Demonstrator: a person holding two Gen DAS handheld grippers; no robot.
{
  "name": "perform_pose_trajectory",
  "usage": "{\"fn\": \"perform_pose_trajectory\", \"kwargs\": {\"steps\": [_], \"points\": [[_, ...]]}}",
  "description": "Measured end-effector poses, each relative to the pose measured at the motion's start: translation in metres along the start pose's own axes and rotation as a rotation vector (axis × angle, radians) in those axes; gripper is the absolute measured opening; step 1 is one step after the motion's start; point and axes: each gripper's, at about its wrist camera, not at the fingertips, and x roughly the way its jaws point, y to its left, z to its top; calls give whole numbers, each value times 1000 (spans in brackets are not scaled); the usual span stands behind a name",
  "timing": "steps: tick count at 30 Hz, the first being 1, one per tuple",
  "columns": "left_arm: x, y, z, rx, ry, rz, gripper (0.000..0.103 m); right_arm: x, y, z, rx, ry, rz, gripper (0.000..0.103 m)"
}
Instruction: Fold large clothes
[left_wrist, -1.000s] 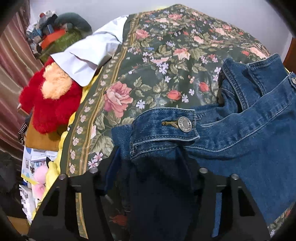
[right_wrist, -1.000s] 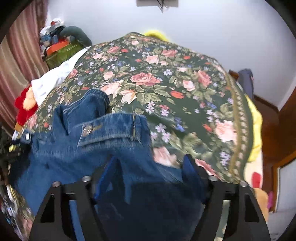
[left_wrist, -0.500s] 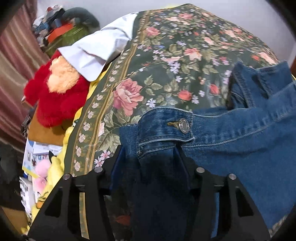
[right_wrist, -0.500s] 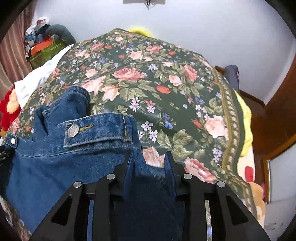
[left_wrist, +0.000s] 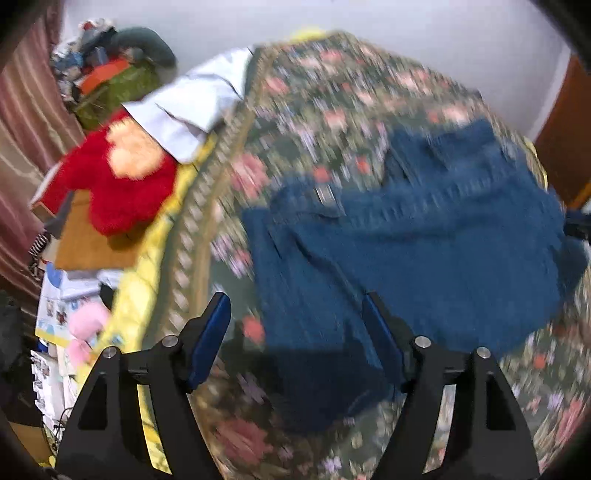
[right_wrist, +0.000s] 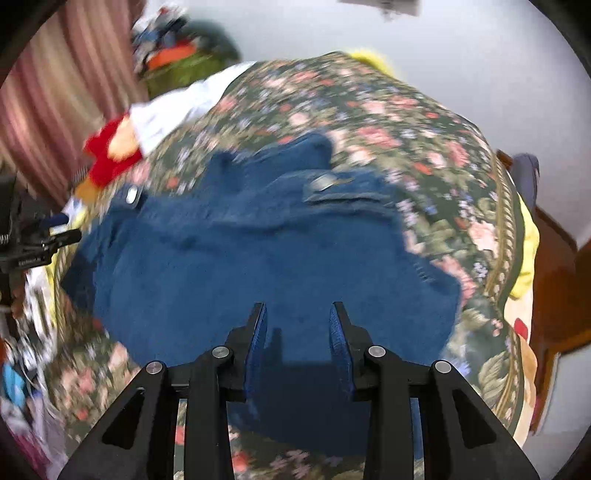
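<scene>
Both grippers have let go of the blue denim jacket (left_wrist: 424, 254) since 0.5 s ago & pulled back/up; then each was clamped on a denim edge, now the cloth lies free on the bed and both views are motion-blurred.

Left gripper (left_wrist: 295, 325): jaws wide apart, nothing between them, hovering over the jacket's edge at approx 6 o'clock in the left wrist view. Red plush toy (left_wrist: 122, 184) off the bed at 9–10 o'clock, white cloth (left_wrist: 192, 110) at 11.

Right gripper (right_wrist: 297, 328): jaws apart, narrower gap, empty, above the denim at 6 o'clock in its view.

Jacket sits in a compact, roughly squarish bundle on the dark green floral bedspread (right_wrist: 424, 122), centre frame, metal button (right_wrist: 323, 181) at approx 12 of the bundle, collar bunched behind it.

Progress, as a judgement: one fold looks laid down & released; hard to tell through blur if sleeves are tucked. Prob. left: another fold or some smoothing, collar area looks lumpy.
</scene>
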Motion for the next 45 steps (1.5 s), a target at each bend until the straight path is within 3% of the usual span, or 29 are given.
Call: {"fn": "perform_pose_trajectory", "kwargs": {"steps": [3, 5, 9, 12, 14, 16, 18, 19, 22, 23, 25, 27, 30, 34, 39, 45], "points": [[27, -17, -26, 60, 83, 61, 74, 22, 26, -11, -84, 53, -87, 31], [36, -17, -37, 73, 76, 115, 84, 35, 33, -21, -116, 70, -129, 32], [32, 3, -47, 9, 43, 176, 89, 28, 24, -29, -86, 44, -83, 32], [31, 22, -52, -60, 57, 133, 89, 22, 14, -30, -47, 51, -62, 32], [29, 24, -57, -67, 56, 130, 89, 17, 3, -34, -28, 56, -124, 43], [27, 19, -60, -38, 41, 160, 89, 10, -17, -45, -1, 46, -181, 84], [27, 16, -62, -19, 29, 175, 89, 5, -35, -57, 25, 27, -174, 94], [28, 16, -63, -19, 27, 177, 90, 2, -52, -67, 81, 40, -123, 95], [27, 20, -65, -37, 29, 173, 93, -3, -83, -85, 188, 56, -103, 95], [26, 22, -65, -41, 29, 172, 93, -5, -93, -93, 217, 66, -138, 95], [23, 24, -65, -60, 28, 169, 93, -13, -104, -103, 262, 65, -84, 95], [16, 24, -66, -79, 16, 176, 92, -24, -105, -108, 258, 60, -136, 95], [-1, 23, -65, -90, -20, 220, 92, -39, -95, -105, 195, 29, -180, 95], [-28, 20, -63, -122, -86, 232, 92, -63, -74, -91, 140, -47, -166, 95], [-65, 11, -60, -187, -192, 202, 92, -77, -36, -60, 91, -134, -110, 95], [-68, -4, -69, -288, -220, 150, 92, -70, 10, -30, 22, -167, -39, 95]]}}
